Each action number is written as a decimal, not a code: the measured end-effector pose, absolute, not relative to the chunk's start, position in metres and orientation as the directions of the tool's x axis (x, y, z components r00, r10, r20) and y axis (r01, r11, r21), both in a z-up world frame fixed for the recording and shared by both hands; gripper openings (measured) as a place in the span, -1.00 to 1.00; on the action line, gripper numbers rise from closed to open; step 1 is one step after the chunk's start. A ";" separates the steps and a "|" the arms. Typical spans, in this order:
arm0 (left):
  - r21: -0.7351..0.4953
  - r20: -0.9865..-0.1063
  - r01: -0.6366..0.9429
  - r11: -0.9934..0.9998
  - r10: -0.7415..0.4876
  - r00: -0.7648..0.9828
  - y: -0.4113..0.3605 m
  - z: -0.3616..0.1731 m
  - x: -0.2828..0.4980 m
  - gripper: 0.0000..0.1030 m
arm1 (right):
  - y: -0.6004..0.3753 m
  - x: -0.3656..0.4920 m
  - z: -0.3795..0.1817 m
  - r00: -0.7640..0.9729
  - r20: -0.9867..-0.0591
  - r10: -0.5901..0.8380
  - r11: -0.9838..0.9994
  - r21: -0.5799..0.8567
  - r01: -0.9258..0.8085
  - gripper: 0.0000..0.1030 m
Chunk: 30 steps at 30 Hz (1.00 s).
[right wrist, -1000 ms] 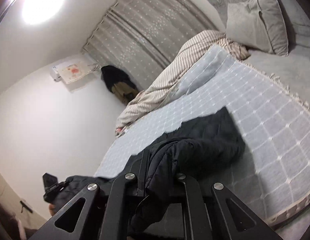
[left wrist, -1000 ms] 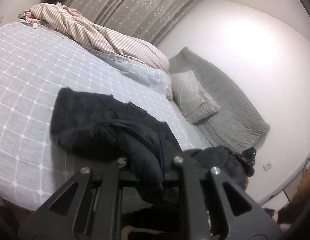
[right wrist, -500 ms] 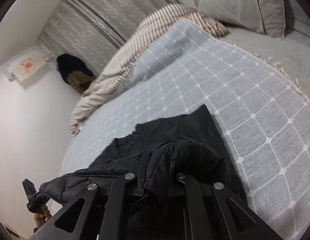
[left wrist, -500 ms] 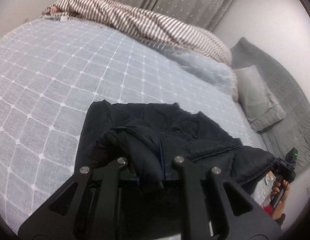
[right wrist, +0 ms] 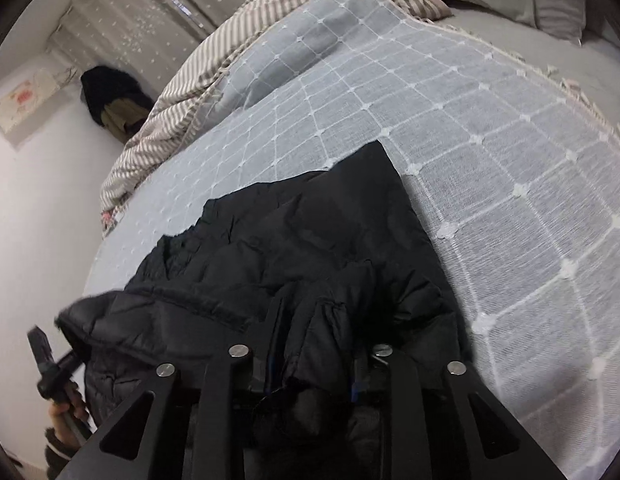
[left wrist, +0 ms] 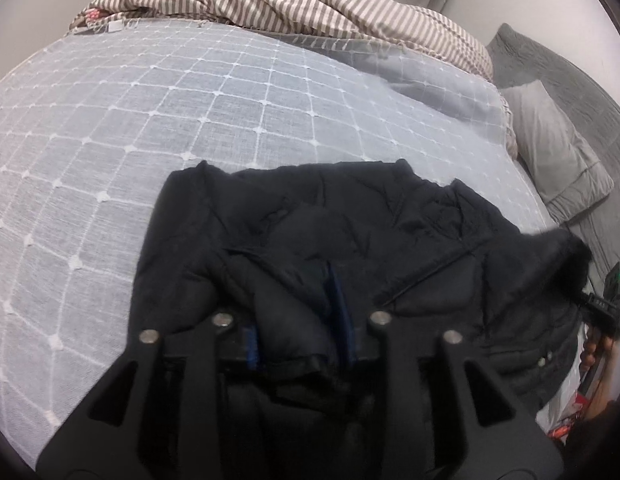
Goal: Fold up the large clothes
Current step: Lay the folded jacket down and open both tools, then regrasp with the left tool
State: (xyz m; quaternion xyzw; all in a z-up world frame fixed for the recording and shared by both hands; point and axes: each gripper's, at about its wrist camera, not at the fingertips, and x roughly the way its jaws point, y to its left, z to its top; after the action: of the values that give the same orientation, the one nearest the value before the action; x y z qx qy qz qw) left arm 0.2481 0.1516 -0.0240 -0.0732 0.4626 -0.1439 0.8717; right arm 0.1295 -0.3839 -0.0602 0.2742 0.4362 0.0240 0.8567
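A black padded jacket lies spread on the pale blue checked bed cover, its near edge hanging over the bedside. My left gripper sits low over that near edge, and its jaws are opening with a puffy fold of the jacket still lying between the blue pads. In the right wrist view the same jacket stretches away from my right gripper. The right jaws are opening too, with a bunched fold resting between the fingers. A fur-trimmed part droops at the jacket's side.
A striped duvet is heaped along the far side of the bed cover. Grey pillows lie toward the head end. A hand on a gripper handle shows at the bedside. Curtains and hanging clothes stand behind.
Both grippers came down and forward with the jacket, laying it flatter on the bed. Both pairs of fingers now stand wider apart than in the earlier frames.
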 end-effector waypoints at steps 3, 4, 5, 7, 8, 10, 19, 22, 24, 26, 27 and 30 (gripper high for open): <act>-0.257 -0.765 0.225 0.940 -0.340 0.547 0.159 -0.007 0.228 0.15 | -0.384 0.105 -0.037 0.638 -0.726 0.258 0.872 0.459 0.170 0.31; -0.259 -0.757 0.237 0.936 -0.349 0.553 0.161 -0.002 0.223 0.36 | -0.385 0.094 -0.029 0.661 -0.705 0.257 0.872 0.464 0.156 0.39; -0.246 -0.746 0.248 0.937 -0.347 0.569 0.164 0.005 0.213 0.56 | -0.384 0.089 -0.024 0.670 -0.693 0.266 0.872 0.469 0.139 0.39; -0.186 -0.732 0.264 0.946 -0.313 0.605 0.165 0.017 0.198 0.62 | -0.377 0.077 -0.016 0.656 -0.697 0.291 0.884 0.458 0.095 0.39; -0.148 -0.728 0.283 0.948 -0.298 0.617 0.165 0.022 0.190 0.62 | -0.370 0.071 -0.014 0.637 -0.714 0.290 0.898 0.432 0.076 0.39; -0.114 -0.730 0.317 0.941 -0.296 0.616 0.165 0.028 0.179 0.62 | -0.354 0.065 -0.015 0.600 -0.753 0.269 0.927 0.372 0.051 0.39; 0.001 -0.852 0.523 0.852 -0.273 0.447 0.119 0.003 0.153 0.62 | -0.282 0.089 -0.040 0.480 -0.871 0.100 0.995 0.101 -0.024 0.40; 0.009 -0.888 0.570 0.822 -0.255 0.382 0.095 -0.015 0.158 0.62 | -0.270 0.102 -0.041 0.464 -0.882 0.085 0.996 0.079 -0.033 0.40; 0.008 -0.903 0.584 0.811 -0.245 0.352 0.078 -0.025 0.166 0.62 | -0.263 0.113 -0.040 0.457 -0.886 0.083 0.997 0.072 -0.041 0.40; -0.002 -0.908 0.582 0.813 -0.246 0.340 0.064 -0.031 0.177 0.62 | -0.260 0.126 -0.037 0.450 -0.887 0.098 0.995 0.088 -0.043 0.40; -0.011 -0.906 0.579 0.815 -0.253 0.339 0.059 -0.031 0.184 0.62 | -0.259 0.132 -0.037 0.448 -0.888 0.105 0.994 0.096 -0.042 0.40; -0.031 -0.894 0.562 0.826 -0.274 0.353 0.045 -0.028 0.206 0.62 | -0.260 0.149 -0.038 0.453 -0.883 0.121 0.992 0.121 -0.028 0.40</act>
State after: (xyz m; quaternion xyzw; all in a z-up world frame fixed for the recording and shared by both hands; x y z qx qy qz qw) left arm 0.2060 0.0451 -0.0279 0.1421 0.5066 -0.2582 0.8103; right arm 0.1495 -0.2599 -0.0376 0.0445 0.5211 0.0439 0.8512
